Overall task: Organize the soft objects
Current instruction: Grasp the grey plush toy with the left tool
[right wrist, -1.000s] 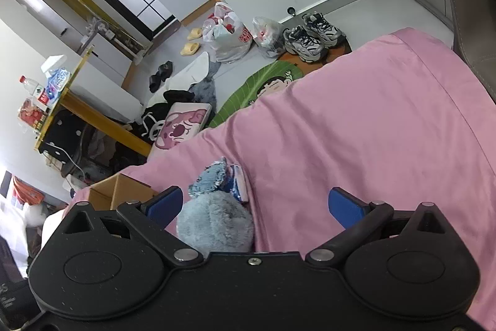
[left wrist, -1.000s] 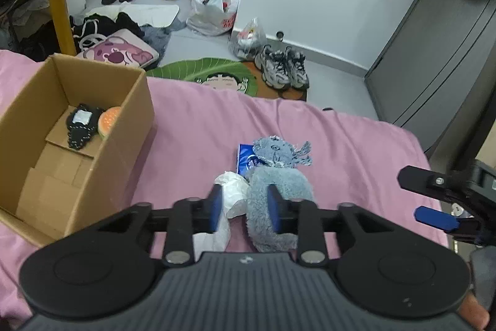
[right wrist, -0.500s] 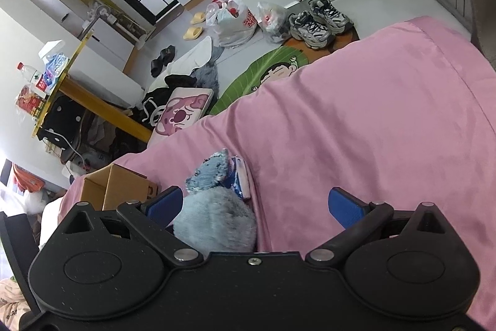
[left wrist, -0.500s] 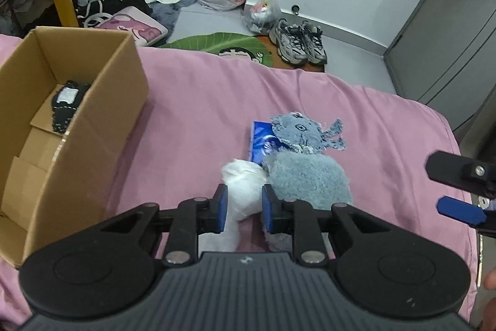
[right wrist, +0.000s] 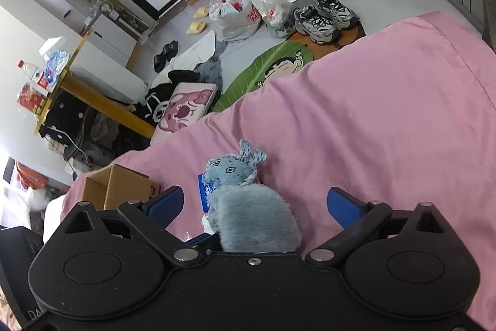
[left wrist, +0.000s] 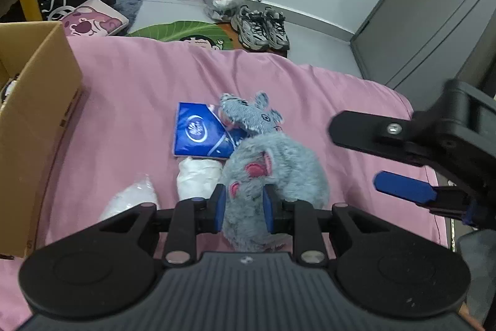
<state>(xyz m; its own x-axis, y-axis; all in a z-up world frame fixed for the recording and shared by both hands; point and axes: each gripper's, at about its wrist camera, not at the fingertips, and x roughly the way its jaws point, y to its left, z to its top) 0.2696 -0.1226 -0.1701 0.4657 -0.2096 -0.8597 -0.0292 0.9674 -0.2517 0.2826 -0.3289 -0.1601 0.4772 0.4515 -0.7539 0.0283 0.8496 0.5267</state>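
I see the grey plush mouse point(left wrist: 272, 166) lying on the pink bedspread point(left wrist: 139, 89), low in the middle of my left wrist view. My left gripper point(left wrist: 242, 208) has its blue pads pressed into the fur on both sides, clamped on the plush's near end. At its 12 o'clock a small denim mouse toy point(left wrist: 248, 114) touches it, overlapping a blue tissue packet point(left wrist: 198, 132) at about 11 o'clock. A white crumpled wad point(left wrist: 198, 179) sits just beside the plush at 9 o'clock, and a clear plastic bag point(left wrist: 133, 200) lies farther out the same way. The cardboard box point(left wrist: 34, 126) stands well apart at 9 o'clock. My right gripper point(right wrist: 257, 203) hangs at 3 o'clock with its fingers wide apart, holding nothing.
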